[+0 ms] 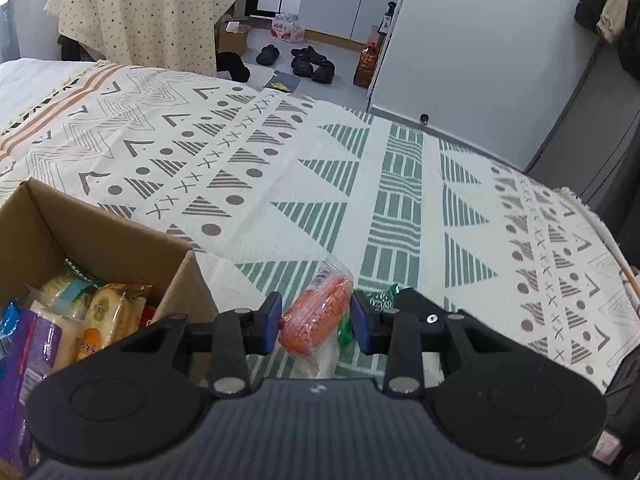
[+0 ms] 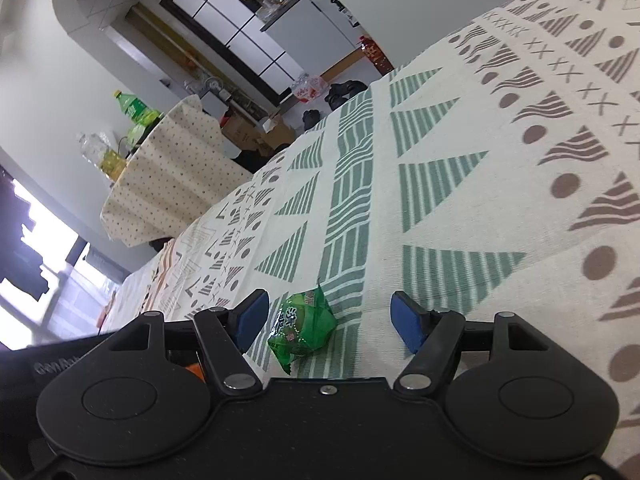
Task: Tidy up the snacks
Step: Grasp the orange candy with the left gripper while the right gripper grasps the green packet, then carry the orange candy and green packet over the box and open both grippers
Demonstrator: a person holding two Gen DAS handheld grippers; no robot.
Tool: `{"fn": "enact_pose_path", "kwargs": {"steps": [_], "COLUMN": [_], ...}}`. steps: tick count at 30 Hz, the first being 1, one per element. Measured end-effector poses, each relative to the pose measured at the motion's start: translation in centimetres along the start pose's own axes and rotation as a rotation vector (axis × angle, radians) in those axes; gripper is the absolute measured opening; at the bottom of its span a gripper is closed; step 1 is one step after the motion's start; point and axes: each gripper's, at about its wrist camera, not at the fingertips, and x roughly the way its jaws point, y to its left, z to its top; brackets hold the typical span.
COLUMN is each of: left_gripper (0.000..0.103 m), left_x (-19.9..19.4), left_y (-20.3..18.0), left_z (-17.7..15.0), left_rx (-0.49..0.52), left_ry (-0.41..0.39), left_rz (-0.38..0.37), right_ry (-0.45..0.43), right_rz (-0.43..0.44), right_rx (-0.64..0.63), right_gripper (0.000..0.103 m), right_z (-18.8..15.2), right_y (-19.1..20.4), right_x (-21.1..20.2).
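Snack sorting on patterned blanket (image 1: 320, 184), cardboard box (image 1: 100, 240) lower left, already part filled.
Left gripper (image 1: 316, 322) pinching orange packet (image 1: 320, 318) at bottom centre; right gripper (image 2: 326, 320) spread around green candy (image 2: 304, 326), pads not touching. Risk: slick wrapper slipping mid-carry; neighbouring grippers knocking together.

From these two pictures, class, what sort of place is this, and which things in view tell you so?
Most likely a lived-in home, perhaps a small flat. Shoes lie on the floor by white cupboards, drink bottles stand on a cloth-covered table, and a patterned blanket covers the surface holding a cardboard box of snacks.
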Motion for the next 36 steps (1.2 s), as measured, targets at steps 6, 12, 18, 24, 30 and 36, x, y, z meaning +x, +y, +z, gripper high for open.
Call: {"fn": "enact_pose_path", "kwargs": {"steps": [6,12,18,24,30,36], "left_gripper": [0.036,0.036,0.036,0.036,0.036,0.036], "left_x": [0.2,0.7,0.0,-2.2,-5.9,-9.5], "left_y": [0.5,0.2,-0.3,-0.9,-1.3,-0.8], "left_z": [0.5,0.1,-0.6,-1.3,-1.6,-1.1], "left_rx": [-0.02,-0.002,0.017,0.043,0.058,0.032], "left_ry": [-0.015,0.012,0.027,0.041,0.016,-0.02], "left_rz": [-0.001,0.021,0.029,0.006,-0.017,-0.051], "right_ry": [0.054,0.077,0.024,0.0,-0.055,-0.092], "right_rz": [0.004,-0.016,-0.074,-0.138,-0.172,-0.235], "right_rx": [-0.052,-0.074,-0.073,-0.072,-0.098,-0.077], "right_gripper": [0.053,0.021,0.021,0.02,0.02,0.02], "right_z": [-0.5,-0.5,-0.2,-0.9,-1.2,-3.1], "right_y": [1.0,1.3,1.3,1.3,2.9,4.2], "right_x": [1.1,0.7,-2.0,-5.0,-8.4,-12.8]}}
